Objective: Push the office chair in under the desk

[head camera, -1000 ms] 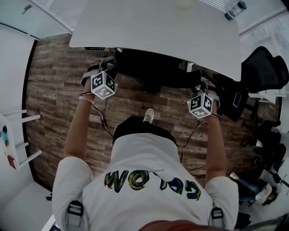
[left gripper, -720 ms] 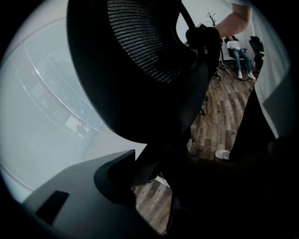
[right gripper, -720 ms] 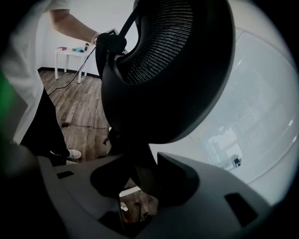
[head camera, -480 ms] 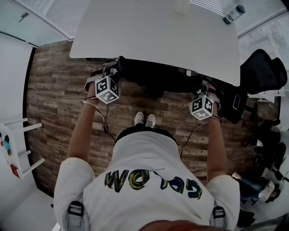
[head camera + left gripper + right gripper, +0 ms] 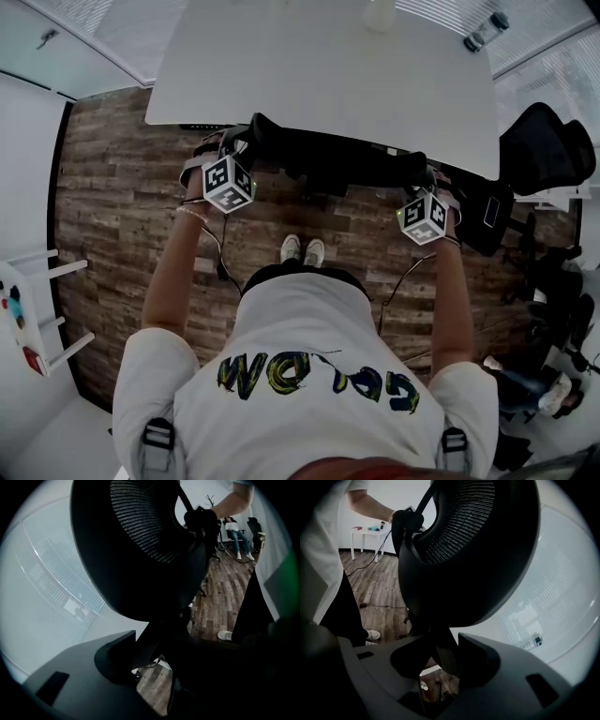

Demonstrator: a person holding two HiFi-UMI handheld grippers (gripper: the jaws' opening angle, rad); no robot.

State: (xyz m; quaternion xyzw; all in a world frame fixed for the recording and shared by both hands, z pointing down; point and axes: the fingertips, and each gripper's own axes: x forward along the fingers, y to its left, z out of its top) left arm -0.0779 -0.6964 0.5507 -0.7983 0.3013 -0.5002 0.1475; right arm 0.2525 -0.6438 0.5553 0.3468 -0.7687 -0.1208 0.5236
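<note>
The black office chair [image 5: 328, 161] stands at the near edge of the white desk [image 5: 319, 66], its seat hidden under the top and only the top of its mesh back showing. My left gripper [image 5: 239, 142] grips the left end of that back, and my right gripper [image 5: 419, 180] grips the right end. In the left gripper view the mesh back [image 5: 140, 550] fills the frame, with its frame edge between the jaws of my left gripper [image 5: 154, 653]. In the right gripper view the chair back [image 5: 473, 550] rises from my right gripper [image 5: 440, 660], whose jaws clamp the dark frame strut.
A second black chair [image 5: 548, 145] stands at the desk's right corner. A bottle [image 5: 486, 26] and a cup [image 5: 380, 14] sit on the desk. A white side table [image 5: 23, 309] is at the left, cables lie on the wood floor, and a seated person [image 5: 525, 394] is at the lower right.
Both grippers and the chair back have moved toward the desk, so more of the chair lies under the top. The person's feet have come together behind it.
</note>
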